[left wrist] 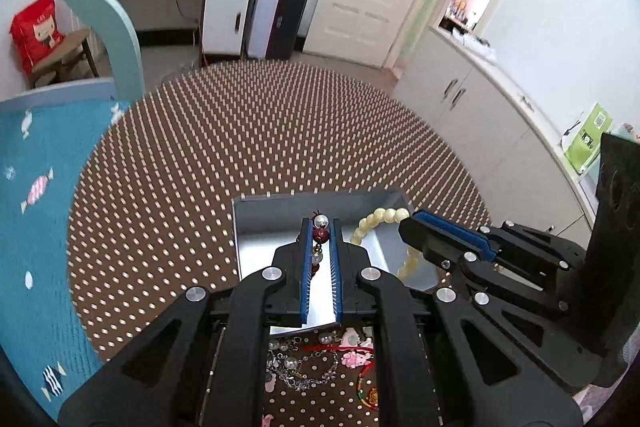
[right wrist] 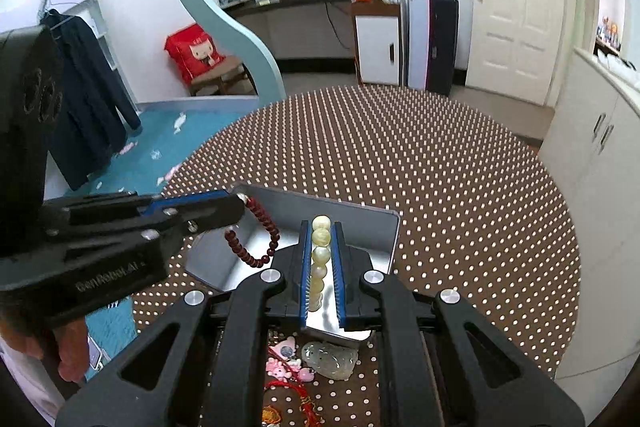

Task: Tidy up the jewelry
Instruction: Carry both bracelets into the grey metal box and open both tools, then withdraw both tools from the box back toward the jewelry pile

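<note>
A dark red bead bracelet (right wrist: 256,235) with a few white pearls is clamped in the left tool (left wrist: 321,227); its string is seen running lengthwise between the pads, and its free loop hangs over the left part of the grey metal tray (right wrist: 360,215). The tray is set on the brown dotted table (left wrist: 280,131). To the right, a cream bead bracelet (left wrist: 384,223) is clamped in the right tool (right wrist: 321,231), its beads lined up along the fingers, the rest hanging over the tray. More jewelry (left wrist: 320,359) is spread on the table just before the tray.
</note>
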A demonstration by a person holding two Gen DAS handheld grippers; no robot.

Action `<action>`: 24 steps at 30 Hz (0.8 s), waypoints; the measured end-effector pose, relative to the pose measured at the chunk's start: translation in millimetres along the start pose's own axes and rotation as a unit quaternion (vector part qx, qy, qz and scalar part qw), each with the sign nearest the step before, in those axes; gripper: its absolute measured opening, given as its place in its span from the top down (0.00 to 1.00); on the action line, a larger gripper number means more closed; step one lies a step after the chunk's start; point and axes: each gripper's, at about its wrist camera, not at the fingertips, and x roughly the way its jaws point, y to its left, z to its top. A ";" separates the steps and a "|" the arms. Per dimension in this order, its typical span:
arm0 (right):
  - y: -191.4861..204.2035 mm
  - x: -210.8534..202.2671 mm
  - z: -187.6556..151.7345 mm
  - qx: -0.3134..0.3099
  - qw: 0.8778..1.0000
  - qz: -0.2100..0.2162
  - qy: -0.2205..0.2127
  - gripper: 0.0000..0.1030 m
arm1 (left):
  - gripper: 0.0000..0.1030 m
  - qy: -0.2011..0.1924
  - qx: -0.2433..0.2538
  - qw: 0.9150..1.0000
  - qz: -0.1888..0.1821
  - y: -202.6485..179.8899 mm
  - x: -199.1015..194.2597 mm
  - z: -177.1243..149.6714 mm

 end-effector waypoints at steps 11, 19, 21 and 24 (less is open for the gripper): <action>-1.8 14.2 -4.9 0.010 0.999 -0.015 0.030 0.87 | 0.91 0.029 0.011 0.999 0.033 -0.9 32.9 -6.1; -7.2 -4.8 -4.6 0.012 1.000 -0.028 0.005 0.70 | 0.70 0.017 0.017 0.999 0.048 3.7 18.1 -16.8; -9.4 -6.2 -8.2 0.013 0.999 -0.030 0.003 0.70 | 0.69 0.015 0.016 0.998 0.050 3.4 16.9 -17.8; -10.4 -8.4 -10.8 0.016 0.999 -0.032 0.004 0.70 | 0.69 0.012 0.014 0.998 0.053 3.8 13.5 -20.9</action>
